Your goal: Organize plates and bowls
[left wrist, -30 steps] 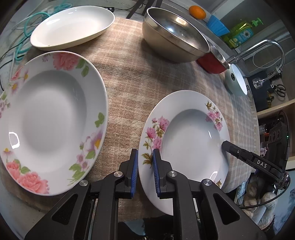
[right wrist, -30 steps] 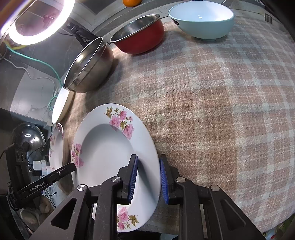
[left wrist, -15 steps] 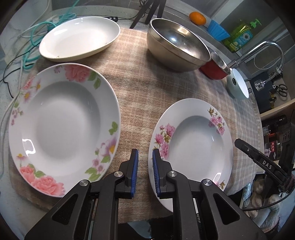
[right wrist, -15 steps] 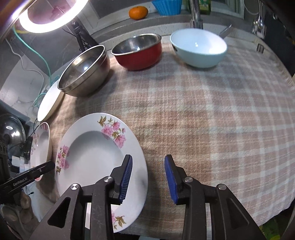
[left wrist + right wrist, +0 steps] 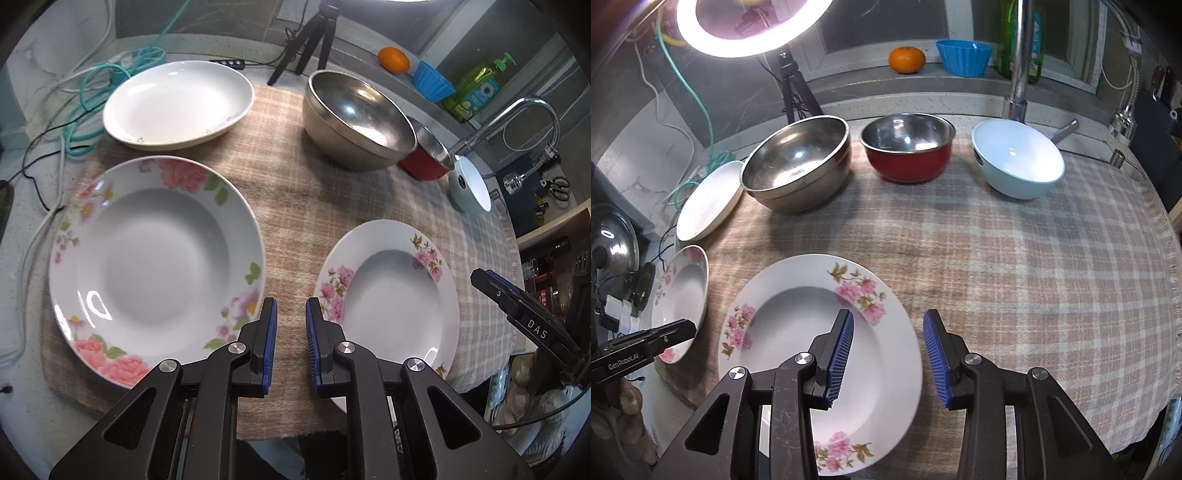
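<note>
Stacking calls for re-gripping the small floral plate (image 5: 812, 354)'s rim squarely, since the opening right gripper (image 5: 888, 356) and narrowly parted left gripper (image 5: 291, 341) hold nothing.

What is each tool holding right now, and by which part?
Nothing. The left tool is empty; the right tool is opening over the small floral plate's rim, pads clear.

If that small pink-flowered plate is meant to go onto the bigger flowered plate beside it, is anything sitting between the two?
Nothing visible does. Between the small pink-flowered plate and the bigger flowered plate lies only a bare strip of checked cloth. The steel bowl and the plain white plate sit farther back, clear of that path.
</note>
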### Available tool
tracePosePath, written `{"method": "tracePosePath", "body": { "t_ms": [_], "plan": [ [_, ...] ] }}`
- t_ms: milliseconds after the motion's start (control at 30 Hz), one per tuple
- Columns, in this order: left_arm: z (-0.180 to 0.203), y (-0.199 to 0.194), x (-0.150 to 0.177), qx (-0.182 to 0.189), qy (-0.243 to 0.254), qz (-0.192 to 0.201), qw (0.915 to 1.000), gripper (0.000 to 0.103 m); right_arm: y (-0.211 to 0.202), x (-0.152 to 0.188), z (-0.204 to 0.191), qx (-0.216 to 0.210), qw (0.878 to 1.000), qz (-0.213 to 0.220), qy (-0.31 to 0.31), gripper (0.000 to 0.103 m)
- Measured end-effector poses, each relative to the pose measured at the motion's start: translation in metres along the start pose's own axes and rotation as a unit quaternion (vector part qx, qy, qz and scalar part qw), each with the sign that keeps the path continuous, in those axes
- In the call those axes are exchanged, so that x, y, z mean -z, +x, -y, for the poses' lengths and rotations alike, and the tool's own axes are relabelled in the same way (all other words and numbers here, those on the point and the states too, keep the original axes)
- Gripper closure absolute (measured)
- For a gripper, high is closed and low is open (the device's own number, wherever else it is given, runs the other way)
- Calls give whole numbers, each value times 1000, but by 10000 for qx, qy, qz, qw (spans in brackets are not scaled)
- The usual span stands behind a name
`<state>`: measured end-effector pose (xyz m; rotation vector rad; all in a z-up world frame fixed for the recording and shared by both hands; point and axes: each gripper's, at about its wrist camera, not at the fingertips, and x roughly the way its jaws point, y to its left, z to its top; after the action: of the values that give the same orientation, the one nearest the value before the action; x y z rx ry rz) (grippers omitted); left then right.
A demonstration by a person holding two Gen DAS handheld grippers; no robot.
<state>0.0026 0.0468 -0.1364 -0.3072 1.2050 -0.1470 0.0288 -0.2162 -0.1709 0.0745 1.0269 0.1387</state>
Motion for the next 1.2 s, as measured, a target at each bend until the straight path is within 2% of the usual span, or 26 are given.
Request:
{"method": "tracePosePath", "body": {
  "t_ms": [333,533,633,833,900,1000,1200],
  "plan": [
    [-45,-17,-1,-234,-390,201,9988,87,7,-8,-40,-154,9995,34,-284,58],
    [-82,-29,0,-486,-675,355,9959,86,19,-11,-71,-473,9979,-47,-434,58],
    [-99,-33,0,-591,-828,410,9940,80,27,-13,-90,-712,9961,-135,-512,58],
    [-127,-37,-1,-736,-1071,472,9904,80,46,-17,-123,-1049,9921,-334,-603,58],
    [-134,-37,-2,-766,-1133,496,9894,79,52,-19,-132,-1113,9910,-388,-636,58],
    [-144,-36,-4,-804,-1218,517,9879,71,63,-22,-145,-1194,9894,-483,-676,58],
    [-156,-31,-5,-869,-1315,461,9864,71,82,-26,-165,-1283,9862,-697,-775,58]
  ]
}}
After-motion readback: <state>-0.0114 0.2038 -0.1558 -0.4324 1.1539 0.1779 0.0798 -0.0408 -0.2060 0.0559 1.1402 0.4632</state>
